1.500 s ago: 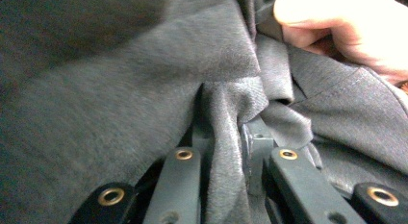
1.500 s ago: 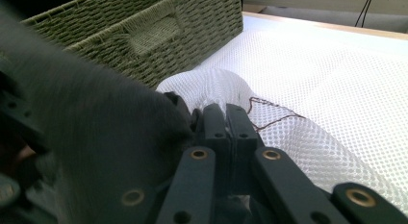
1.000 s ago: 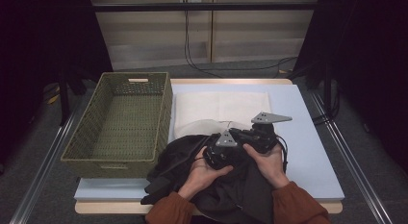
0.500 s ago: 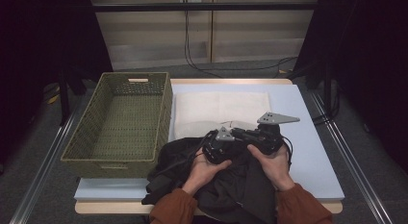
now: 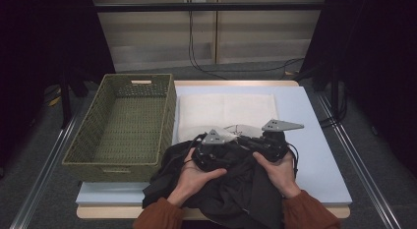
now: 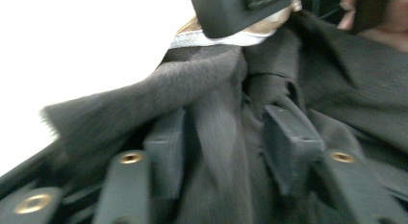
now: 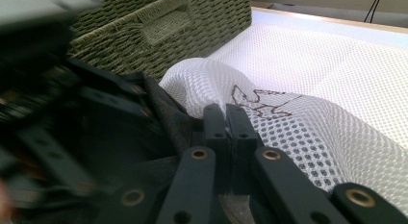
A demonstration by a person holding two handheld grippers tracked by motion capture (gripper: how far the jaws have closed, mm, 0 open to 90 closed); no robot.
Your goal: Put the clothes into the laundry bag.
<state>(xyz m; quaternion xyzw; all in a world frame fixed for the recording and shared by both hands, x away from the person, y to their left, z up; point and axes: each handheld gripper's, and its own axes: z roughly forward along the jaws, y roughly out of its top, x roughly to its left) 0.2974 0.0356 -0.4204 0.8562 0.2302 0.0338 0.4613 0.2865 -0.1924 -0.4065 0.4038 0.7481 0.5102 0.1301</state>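
Note:
A dark garment [image 5: 236, 194] lies heaped at the table's front edge, partly over a white mesh bag [image 5: 226, 111]. My left gripper [image 5: 227, 149] is low over the heap. Its jaws [image 6: 226, 137] stand apart and have just been opening. A fold of the dark garment [image 6: 216, 89] lies loose between them. My right gripper [image 5: 251, 140] faces it from the right. Its jaws [image 7: 226, 118] are pressed together on the edge of the white mesh bag [image 7: 308, 132], where the dark cloth meets it.
A green woven basket [image 5: 169, 111] stands on the left of the table with nothing inside, its wall [image 7: 159, 27] close behind the grippers. The pale blue mat [image 5: 314, 155] is bare to the right of my right hand. Cables trail over the floor beyond the table.
The left hand and its gripper have shifted a little to the left, away from the right gripper. The right hand has barely moved.

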